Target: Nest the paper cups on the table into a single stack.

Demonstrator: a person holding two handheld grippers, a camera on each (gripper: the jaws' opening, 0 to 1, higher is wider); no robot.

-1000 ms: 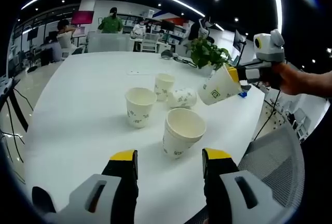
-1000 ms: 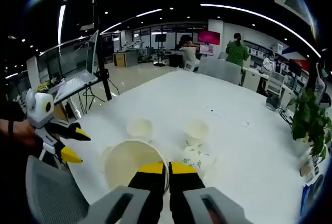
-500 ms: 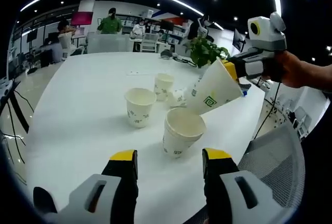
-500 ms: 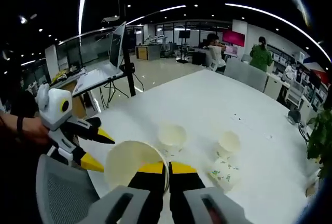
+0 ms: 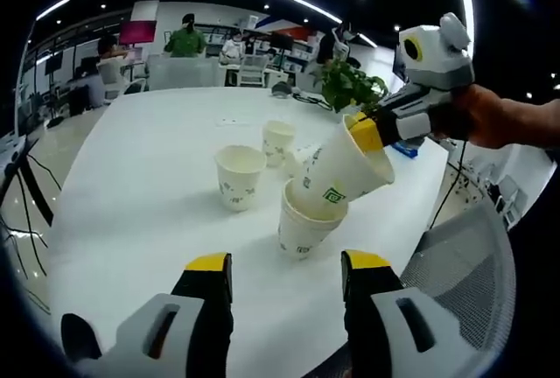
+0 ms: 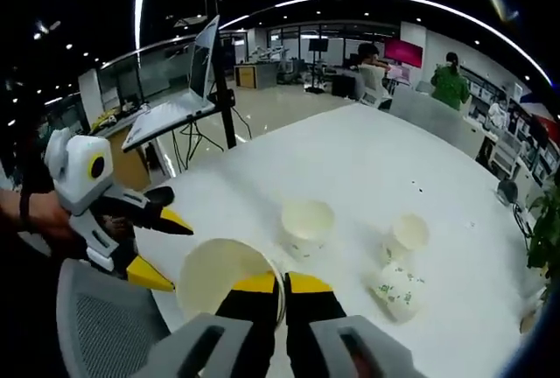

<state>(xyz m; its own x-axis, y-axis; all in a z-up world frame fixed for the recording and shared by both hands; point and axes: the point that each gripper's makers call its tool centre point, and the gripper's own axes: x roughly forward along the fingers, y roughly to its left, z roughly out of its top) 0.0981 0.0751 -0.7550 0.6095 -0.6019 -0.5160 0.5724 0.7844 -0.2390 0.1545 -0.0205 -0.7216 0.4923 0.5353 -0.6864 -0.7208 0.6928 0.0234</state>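
Table (image 5: 131, 185), white and wide, takes most of both views, and the paper cups stand on it. Behind it is an open office with desks and several people far away, and a green plant (image 5: 348, 87) stands near the far edge of the table. A grey mesh chair (image 5: 464, 282) is at the near side, next to the table edge.

The right gripper (image 5: 360, 131) comes into the left gripper view from the right, held by a hand (image 5: 486, 117). Its yellow-tipped jaws are closed on the rim of a held cup (image 5: 337, 175), which is tilted, with its bottom going down into the mouth of an upright cup (image 5: 302, 225). In the right gripper view the same held cup (image 6: 223, 277) shows its open mouth just above the jaws, pinched at the rim.

The left gripper (image 5: 284, 277) is low in its own view, its jaws spread wide with nothing between them. In the right gripper view it (image 6: 162, 247) is at the left, near the held cup.

Farther on the table stands one more cup (image 5: 239, 175), well apart from a smaller cup (image 5: 279, 140), and beside that one a cup (image 6: 395, 290) lies on its side.
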